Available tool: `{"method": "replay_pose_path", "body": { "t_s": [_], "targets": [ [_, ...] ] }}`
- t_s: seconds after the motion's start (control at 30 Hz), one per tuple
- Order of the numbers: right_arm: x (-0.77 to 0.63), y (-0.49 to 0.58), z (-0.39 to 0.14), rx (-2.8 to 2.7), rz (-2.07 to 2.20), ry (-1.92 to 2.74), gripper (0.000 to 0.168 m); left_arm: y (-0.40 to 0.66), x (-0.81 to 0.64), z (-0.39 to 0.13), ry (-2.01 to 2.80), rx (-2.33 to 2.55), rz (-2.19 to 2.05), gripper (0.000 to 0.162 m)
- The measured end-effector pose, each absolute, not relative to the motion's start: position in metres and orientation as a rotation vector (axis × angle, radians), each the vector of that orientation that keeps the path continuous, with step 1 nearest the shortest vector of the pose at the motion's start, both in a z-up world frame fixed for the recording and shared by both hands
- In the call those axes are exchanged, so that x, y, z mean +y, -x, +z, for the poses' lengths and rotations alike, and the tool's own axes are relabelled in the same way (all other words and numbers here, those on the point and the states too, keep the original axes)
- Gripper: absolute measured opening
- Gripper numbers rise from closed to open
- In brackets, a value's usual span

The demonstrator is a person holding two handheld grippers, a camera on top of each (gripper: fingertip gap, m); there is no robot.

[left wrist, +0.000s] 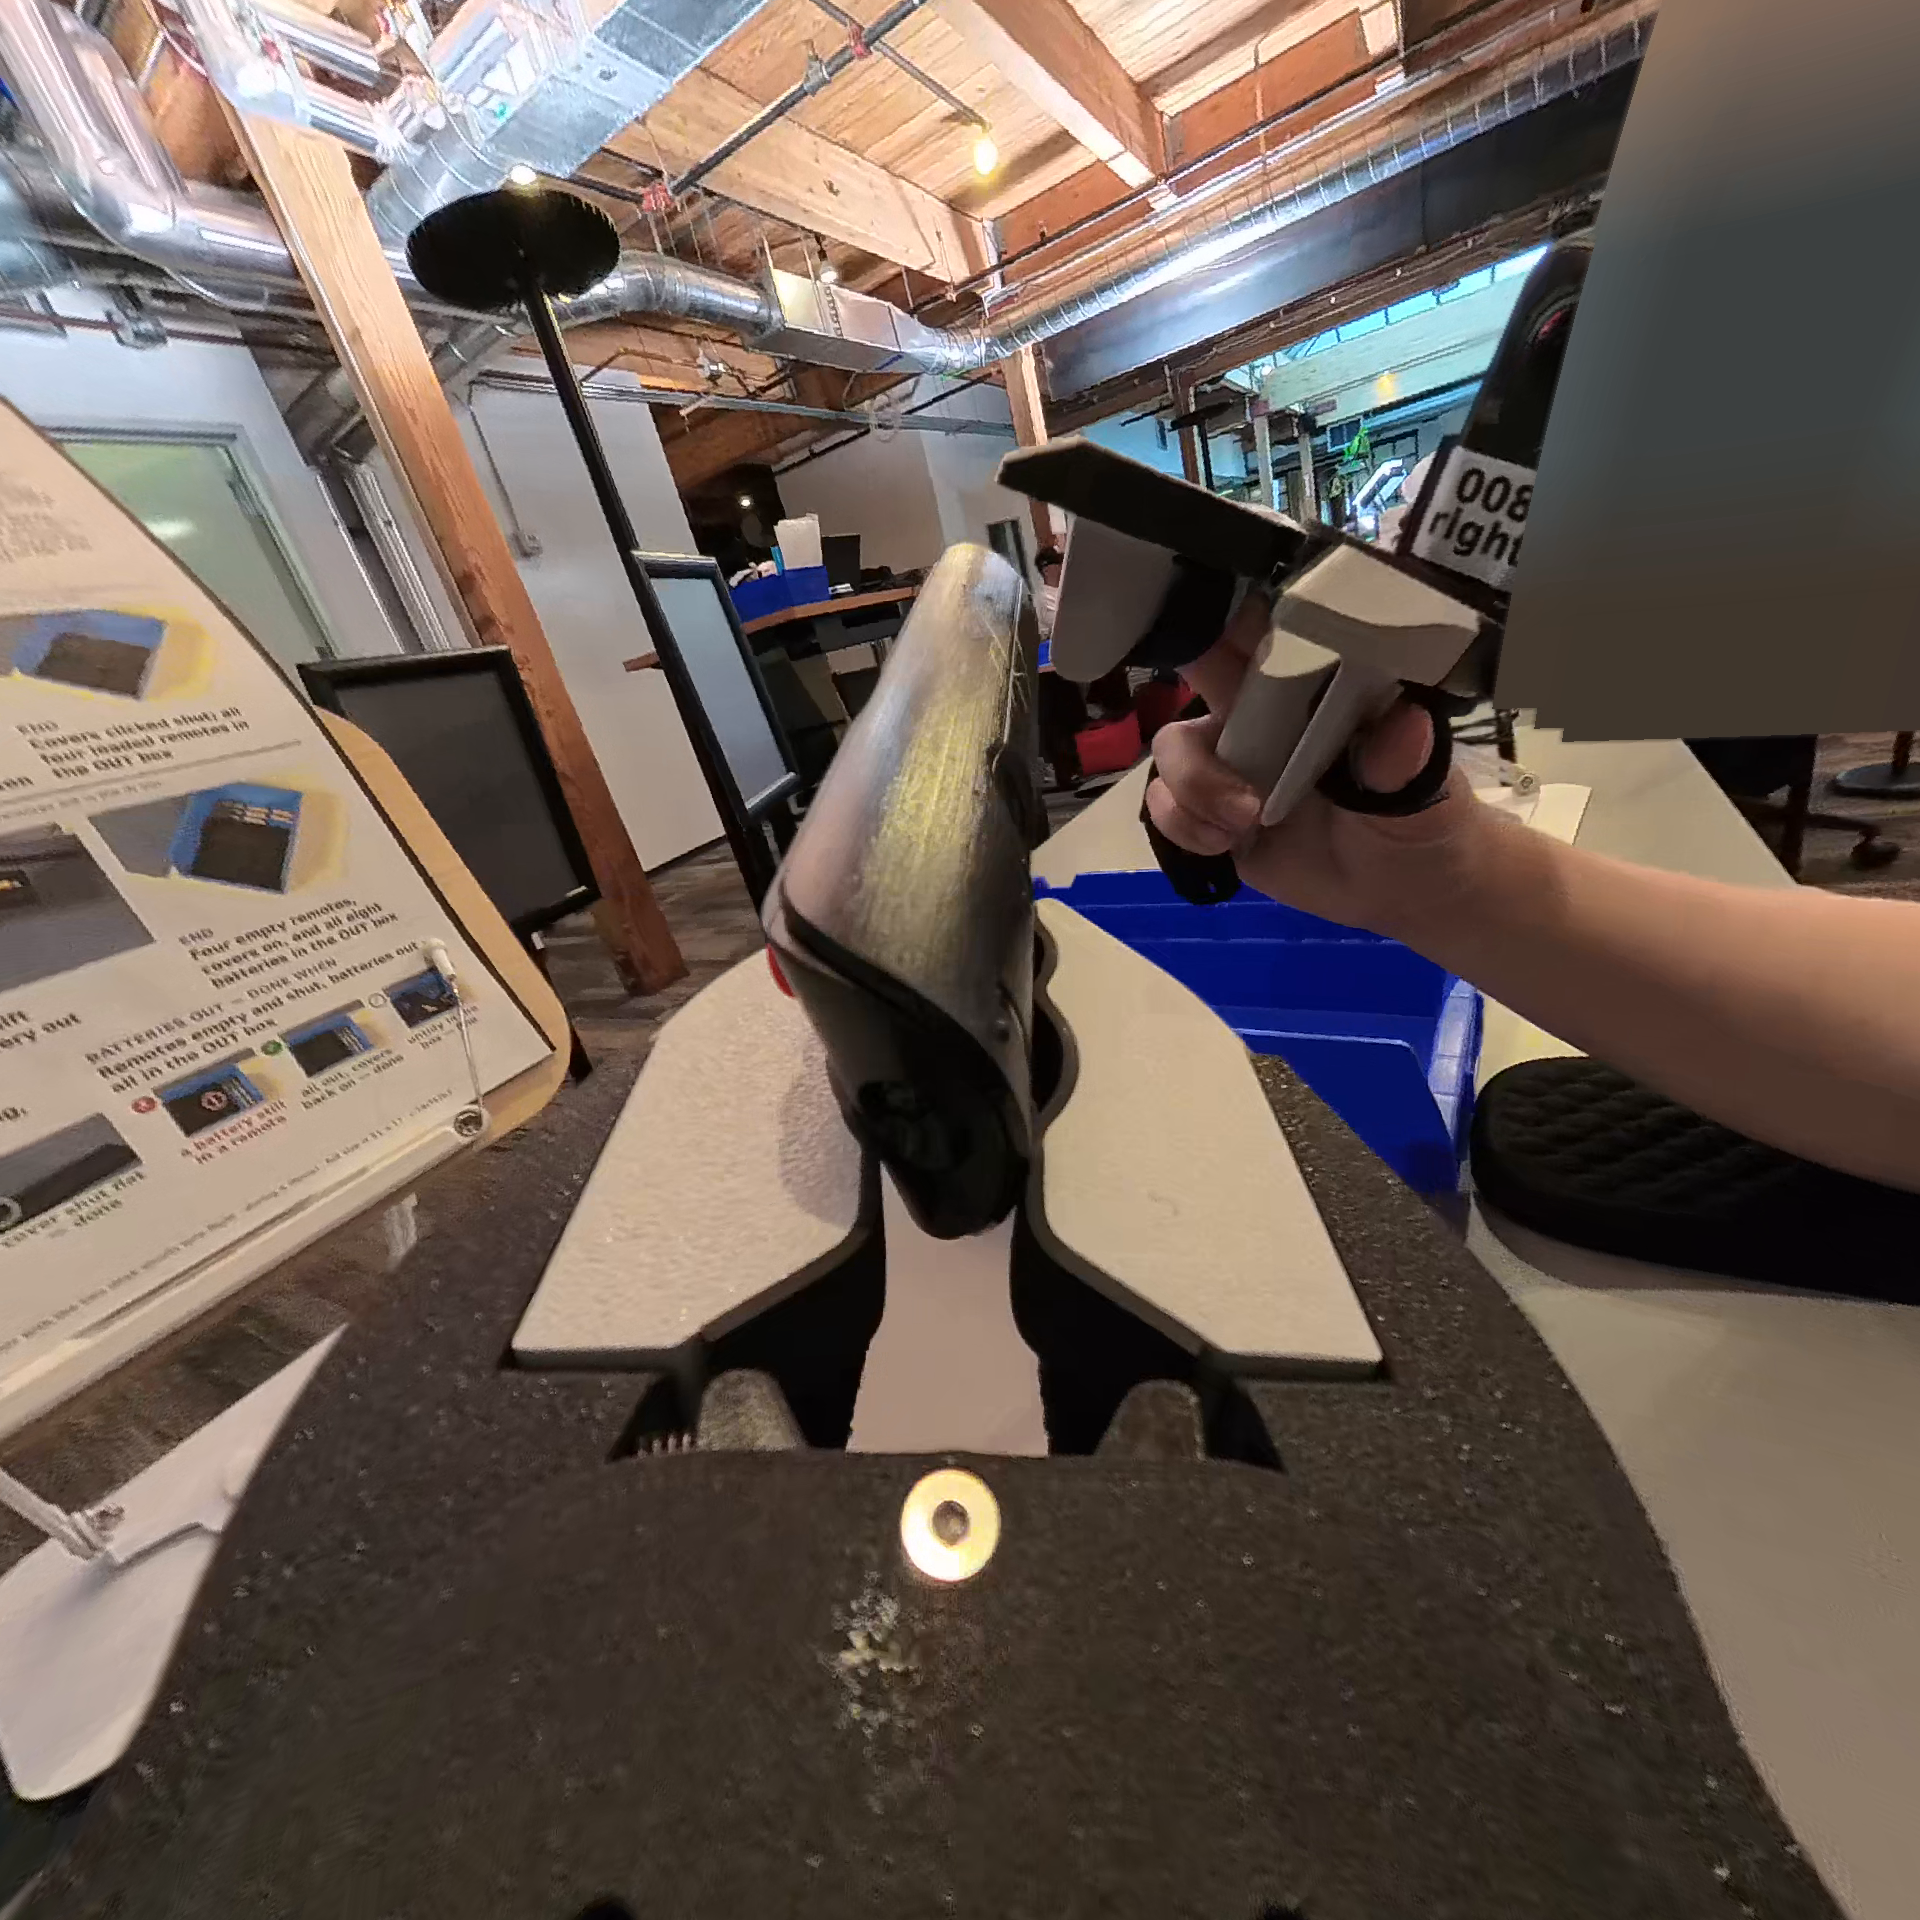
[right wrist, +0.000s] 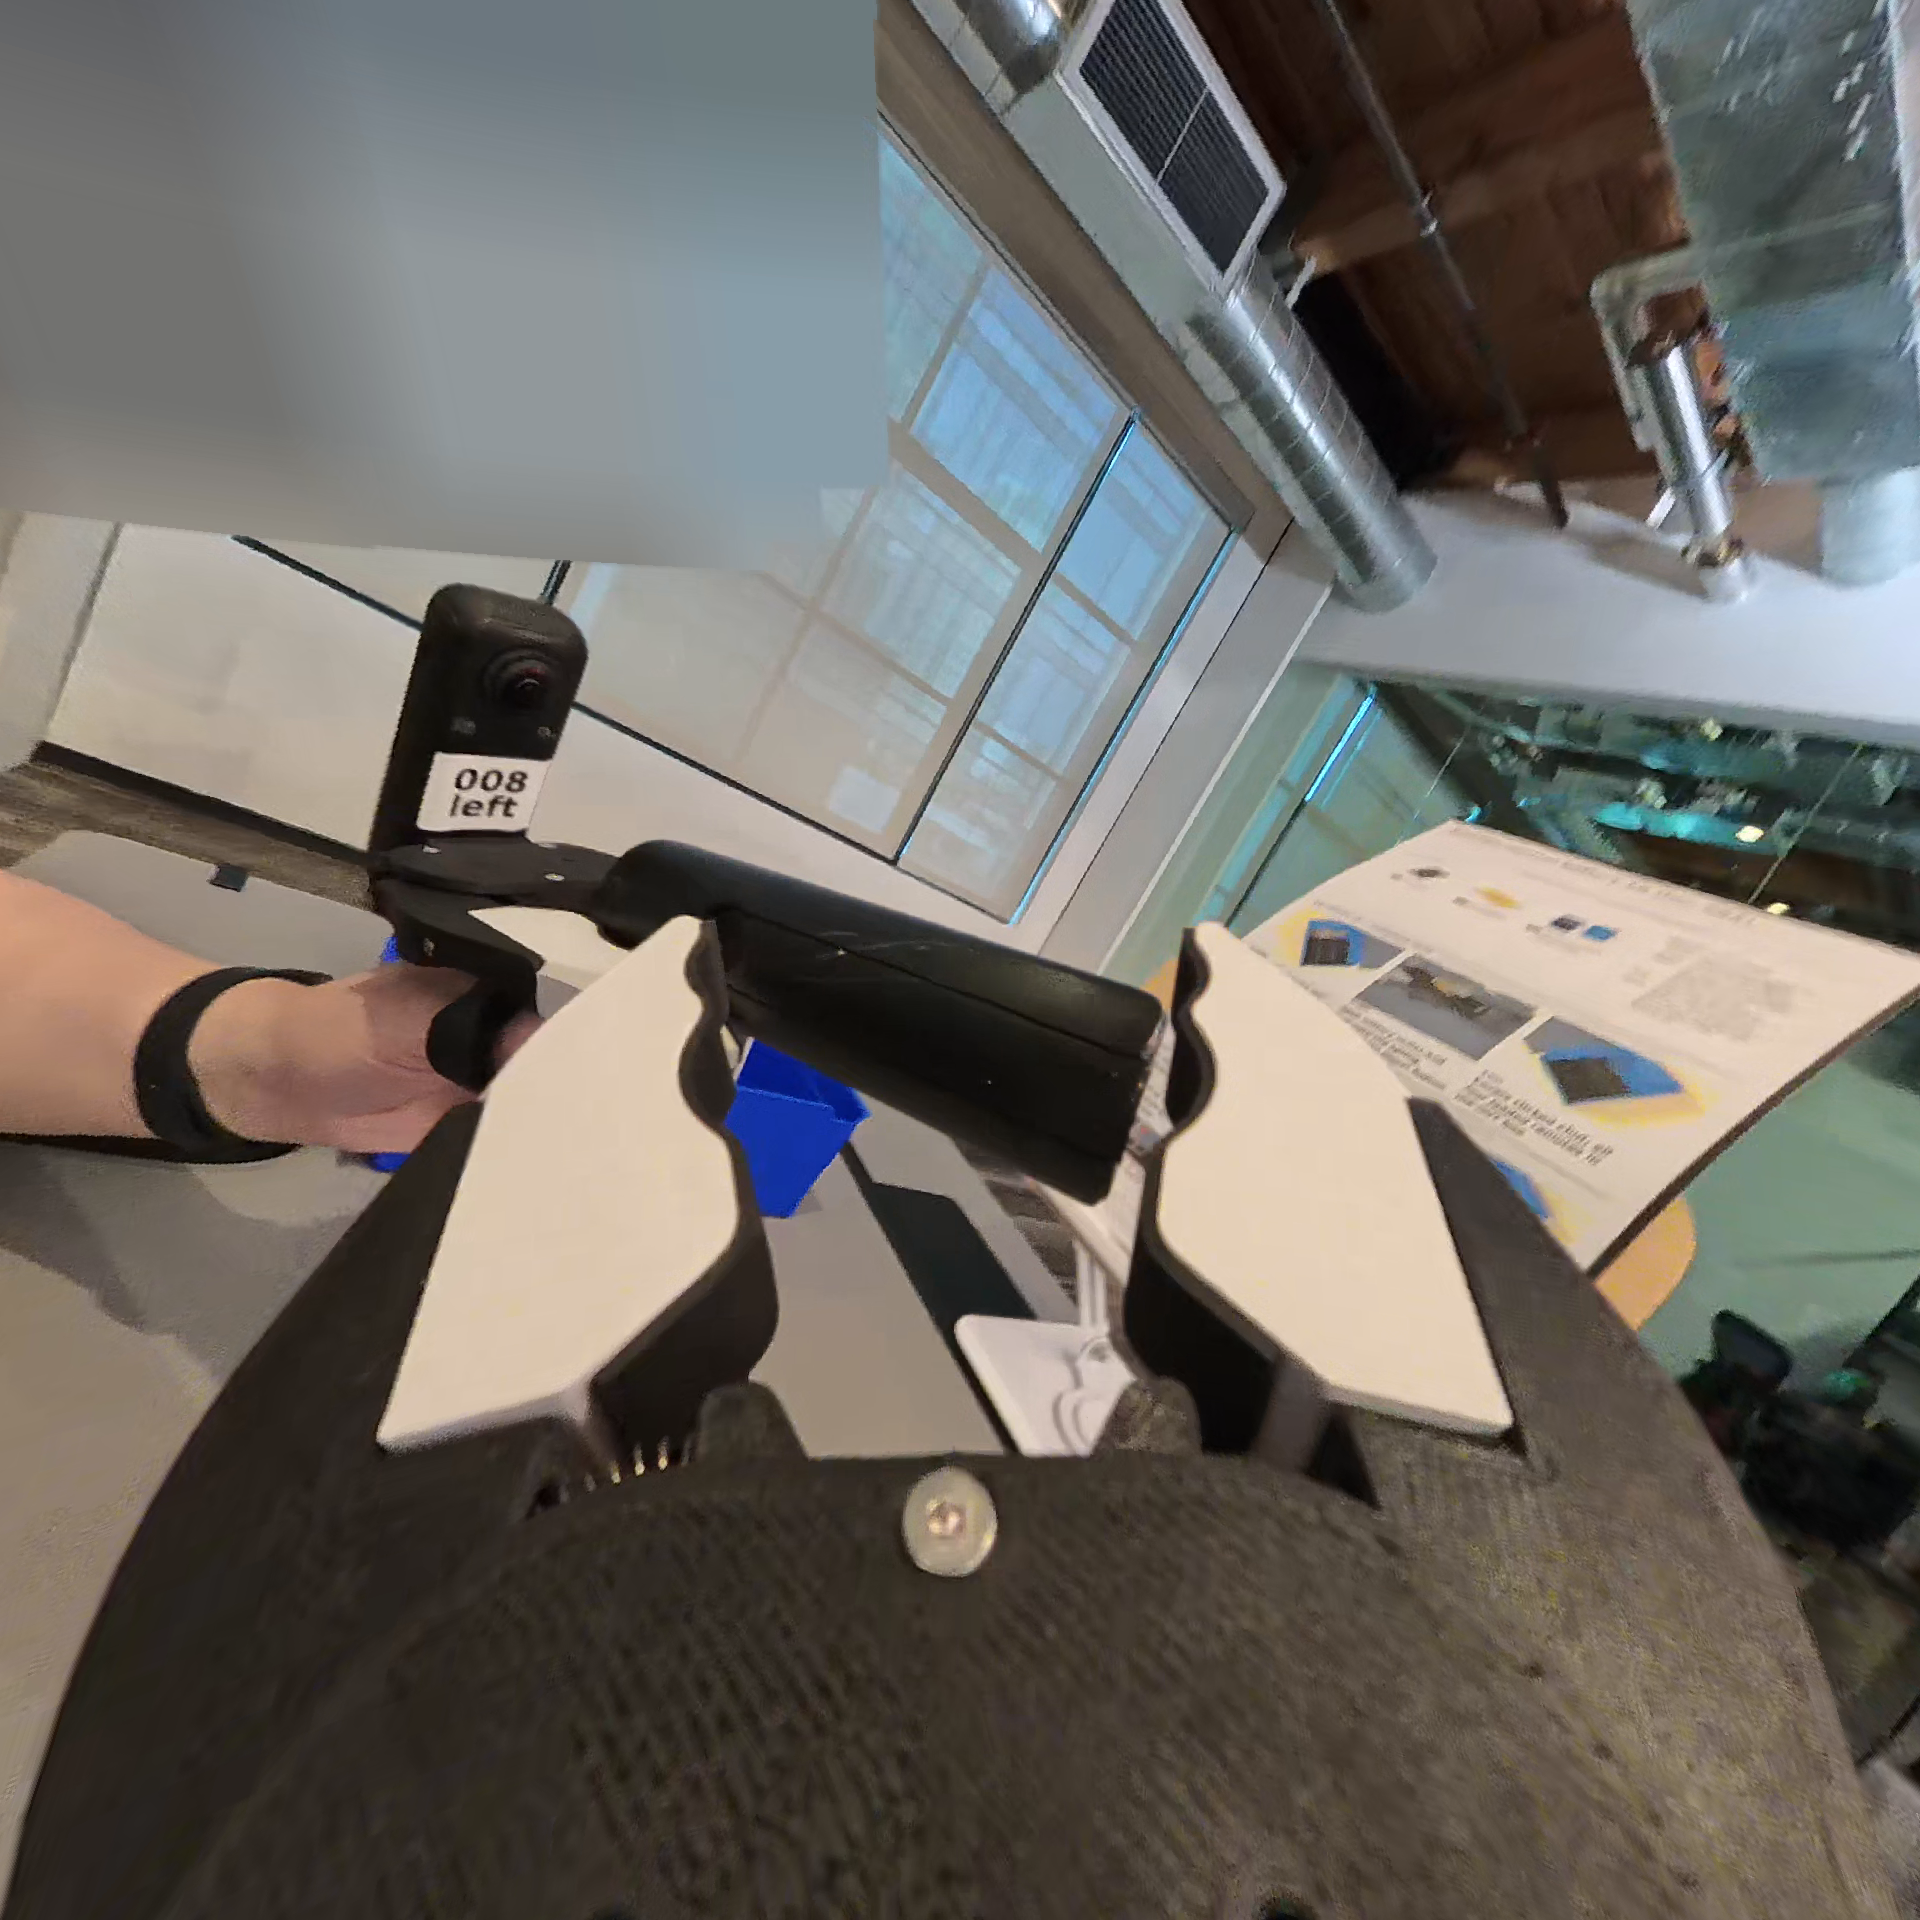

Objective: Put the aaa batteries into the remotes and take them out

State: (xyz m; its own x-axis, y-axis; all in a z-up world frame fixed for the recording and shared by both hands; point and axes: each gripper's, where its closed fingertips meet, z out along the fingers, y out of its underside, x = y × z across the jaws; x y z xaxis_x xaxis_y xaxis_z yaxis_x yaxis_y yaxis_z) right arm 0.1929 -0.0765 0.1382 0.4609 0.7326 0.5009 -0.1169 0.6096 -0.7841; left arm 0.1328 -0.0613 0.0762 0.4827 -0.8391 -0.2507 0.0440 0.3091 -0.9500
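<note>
Left claw (left wrist: 951, 1049) clamped on remote (left wrist: 914, 894), frame centre; right claw (right wrist: 940, 1049) apart, empty. Battery state hidden; progress unclear.

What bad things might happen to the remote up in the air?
1. The left gripper pinches only one end of the long black plastic remote, held above the blue plastic bin; it might twist loose and drop.
2. The open right gripper may bump the remote's free end while closing.

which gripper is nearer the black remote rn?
Left. The left gripper is shut on the black plastic remote, holding one end. The right gripper is open around its far end, no contact visible.
</note>
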Motion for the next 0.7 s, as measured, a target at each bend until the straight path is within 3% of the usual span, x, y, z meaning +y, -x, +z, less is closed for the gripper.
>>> {"method": "replay_pose_path", "body": {
  "t_s": [0.23,0.33,0.4,0.7],
  "targets": [
    [-0.059,-0.185,0.136,-0.864,0.557,0.872,0.091,-0.127,-0.057,0.079,1.091,0.852,-0.599,0.024],
    [-0.050,-0.172,0.130,-0.793,0.628,0.976,0.119,-0.126,-0.054,0.077,1.102,0.832,-0.548,0.024],
    [-0.041,-0.164,0.120,-0.772,0.595,1.050,0.125,-0.128,-0.053,0.074,1.112,0.844,-0.522,0.024],
    [-0.013,-0.167,0.094,-0.674,0.571,1.311,0.124,-0.136,-0.049,0.060,1.191,0.856,-0.562,0.024]
  ]
}}
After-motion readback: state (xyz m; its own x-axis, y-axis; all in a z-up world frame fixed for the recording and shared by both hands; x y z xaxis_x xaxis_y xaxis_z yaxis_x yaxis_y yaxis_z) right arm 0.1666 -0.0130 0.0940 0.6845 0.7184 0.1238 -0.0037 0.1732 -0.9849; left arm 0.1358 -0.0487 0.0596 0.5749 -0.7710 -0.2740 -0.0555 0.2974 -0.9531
